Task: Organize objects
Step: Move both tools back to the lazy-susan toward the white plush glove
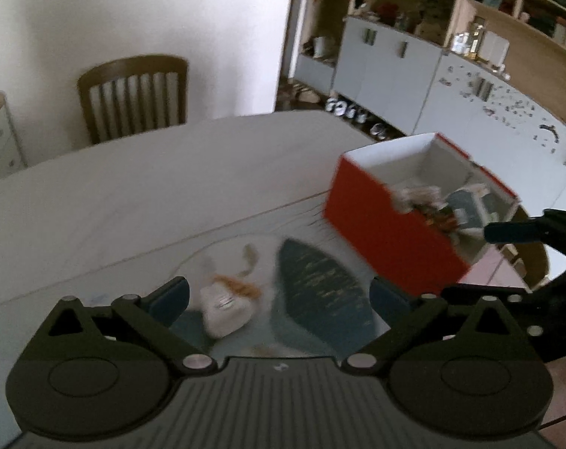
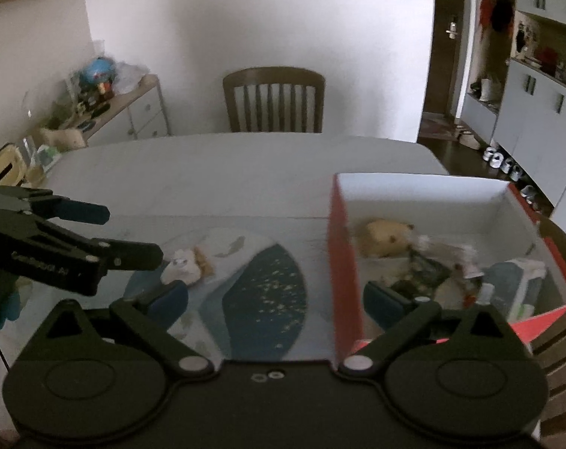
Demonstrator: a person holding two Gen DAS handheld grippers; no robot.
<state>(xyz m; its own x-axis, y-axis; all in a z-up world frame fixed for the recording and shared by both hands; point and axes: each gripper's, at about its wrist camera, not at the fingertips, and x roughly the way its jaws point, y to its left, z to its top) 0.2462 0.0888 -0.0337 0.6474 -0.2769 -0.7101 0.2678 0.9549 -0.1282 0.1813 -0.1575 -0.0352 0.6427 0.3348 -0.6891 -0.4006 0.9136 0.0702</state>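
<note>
A pale table [image 2: 245, 172] carried a patterned mat [image 2: 260, 292]; a small white toy [image 2: 181, 271] lay there beside the red box [image 2: 344, 262]. Both grippers – left [image 1: 279, 295], right [image 2: 275, 299] – stood released, empty. Blur suggested haste – a rushed grab could nudge the toy away.

Left hand-held gripper [image 1: 279, 299] and right hand-held gripper [image 2: 275, 301] gape (both empty).

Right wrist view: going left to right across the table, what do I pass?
Left gripper reaching in with open jaws → small white plush toy on the mat → dark teal leaf-shaped patch of the placemat → red cardboard box with white interior, holding a yellowish plush toy and other small items.
</note>
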